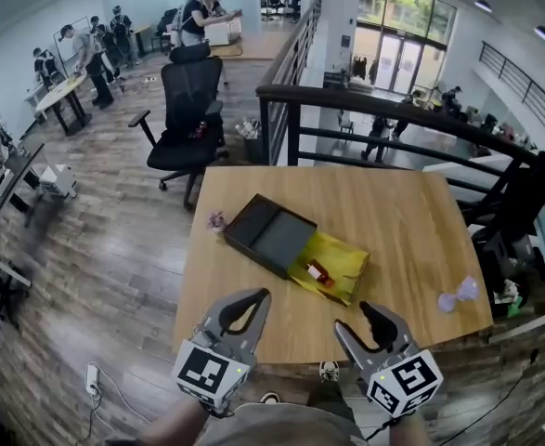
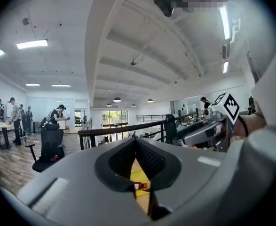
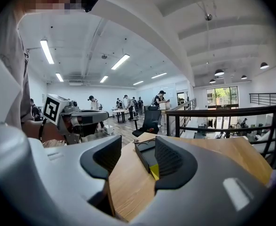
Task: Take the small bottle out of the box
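Observation:
A dark flat box (image 1: 270, 233) lies open near the middle of the wooden table (image 1: 411, 221). Its yellow half (image 1: 339, 263) holds a small red-and-white bottle (image 1: 318, 272) lying on its side. My left gripper (image 1: 261, 296) hovers over the table's near edge, just short of the box, shut and holding nothing. In the left gripper view (image 2: 137, 142) the bottle (image 2: 138, 185) shows through the narrow slit below the pads. To its right, my right gripper (image 1: 357, 320) stands open and empty. The right gripper view (image 3: 138, 147) shows the dark box (image 3: 146, 155) ahead.
A purple object (image 1: 460, 295) lies near the table's right front corner, and a small pinkish thing (image 1: 216, 219) sits left of the box. A black railing (image 1: 393, 110) runs behind the table. An office chair (image 1: 190, 110) stands at the far left. People work further back.

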Demonstrator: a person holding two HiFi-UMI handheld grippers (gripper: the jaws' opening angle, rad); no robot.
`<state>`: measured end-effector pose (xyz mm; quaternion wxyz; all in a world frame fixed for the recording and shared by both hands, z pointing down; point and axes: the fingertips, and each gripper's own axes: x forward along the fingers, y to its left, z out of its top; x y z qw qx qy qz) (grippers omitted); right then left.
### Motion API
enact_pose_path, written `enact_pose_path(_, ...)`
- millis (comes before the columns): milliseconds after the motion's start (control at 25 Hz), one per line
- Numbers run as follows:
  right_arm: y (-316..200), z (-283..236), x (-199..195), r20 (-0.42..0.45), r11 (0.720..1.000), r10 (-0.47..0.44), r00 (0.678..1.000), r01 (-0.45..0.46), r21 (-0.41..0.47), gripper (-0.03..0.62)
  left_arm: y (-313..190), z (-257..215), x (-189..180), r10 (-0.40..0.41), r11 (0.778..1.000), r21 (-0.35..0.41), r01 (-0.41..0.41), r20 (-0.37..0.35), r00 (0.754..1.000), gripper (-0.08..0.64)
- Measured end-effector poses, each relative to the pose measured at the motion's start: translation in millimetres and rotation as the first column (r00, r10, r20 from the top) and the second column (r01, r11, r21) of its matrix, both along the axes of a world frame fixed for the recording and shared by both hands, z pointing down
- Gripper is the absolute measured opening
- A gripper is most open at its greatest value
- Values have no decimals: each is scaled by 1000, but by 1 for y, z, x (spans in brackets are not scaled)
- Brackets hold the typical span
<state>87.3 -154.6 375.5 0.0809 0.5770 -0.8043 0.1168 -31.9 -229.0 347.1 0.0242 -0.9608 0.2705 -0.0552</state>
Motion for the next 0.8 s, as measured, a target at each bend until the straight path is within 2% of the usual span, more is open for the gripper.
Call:
enact_pose_path(120,-28,3,23,13,999,-47,999,48,-15,209,-20,2,22,-43,998,-37,45,53,998,0)
enact_pose_path(320,-64,8,67,21,992,-122,992,123,-38,209,-45,4,59,-116,993,-16,117,35,993,0)
enact_pose_path(480,-84,16,94,25,982,-181,983,183,-55,208,-54,8,79,-182,983,-24,184,63,981,0)
enact_pose_path(640,-98,24,113,28,965,-249,968,250,-80,208,-58,6,95,-260,965,-32,262,58,964,0)
enact_pose_path(800,-111,39,124,38,941,-318,947,320,-112,208,-63,10,100,-357,931,-51,360,69,932,0)
